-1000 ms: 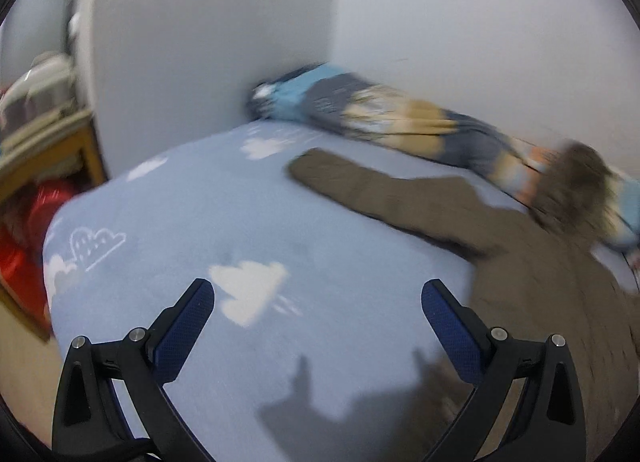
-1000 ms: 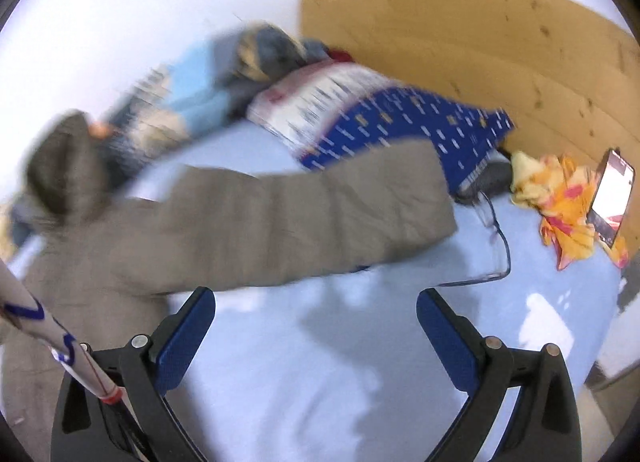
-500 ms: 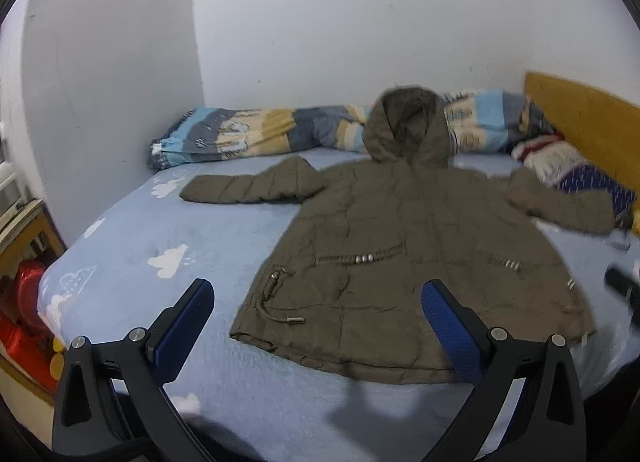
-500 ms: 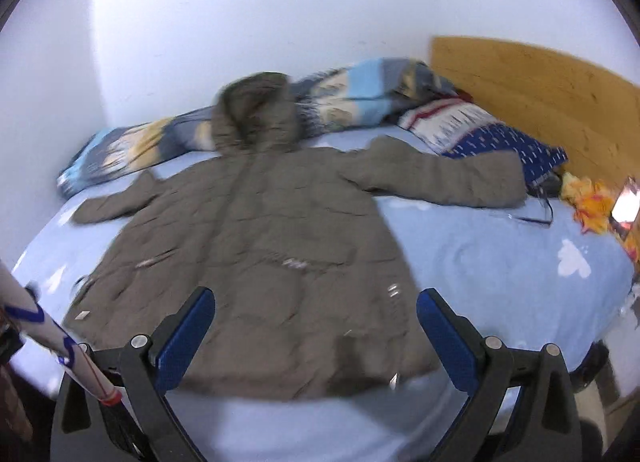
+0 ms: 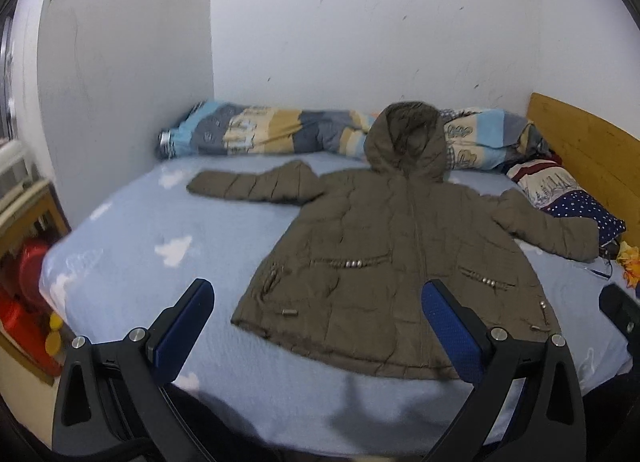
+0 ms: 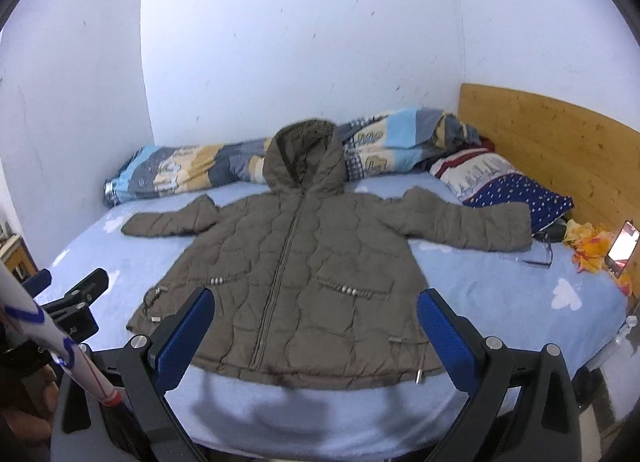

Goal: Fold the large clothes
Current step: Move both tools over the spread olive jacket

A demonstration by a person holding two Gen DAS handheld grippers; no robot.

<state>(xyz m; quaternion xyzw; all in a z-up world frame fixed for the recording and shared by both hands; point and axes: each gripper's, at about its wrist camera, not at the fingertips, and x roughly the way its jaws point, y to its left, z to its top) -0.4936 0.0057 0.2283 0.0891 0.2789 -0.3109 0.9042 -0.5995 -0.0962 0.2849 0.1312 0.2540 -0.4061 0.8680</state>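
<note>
The padded jacket (image 6: 296,274) lies face up and spread flat across the bed (image 6: 500,294), hood (image 6: 306,157) toward the far edge against the rolled quilt (image 6: 192,169), sleeves out to either side, hem along the near edge. The left tool (image 5: 318,326) and the right tool (image 6: 314,326) both hang off the near edge with their blue pads spread wide, holding nothing and touching no cloth. Folding has not begun, by the look of it. The likely trouble is the bulk: a thick quilted shell may spring back or slip from a shallow pinch, and a grab at one layer only would drag the front away from the back. The right sleeve (image 6: 468,225) ends close to the pillow (image 6: 516,189) and a dark cable (image 6: 540,258), which could snag as it is drawn inward. Compared with a second ago, when each camera showed only a blurred sleeve up close, both now take in the whole jacket from farther back.
</note>
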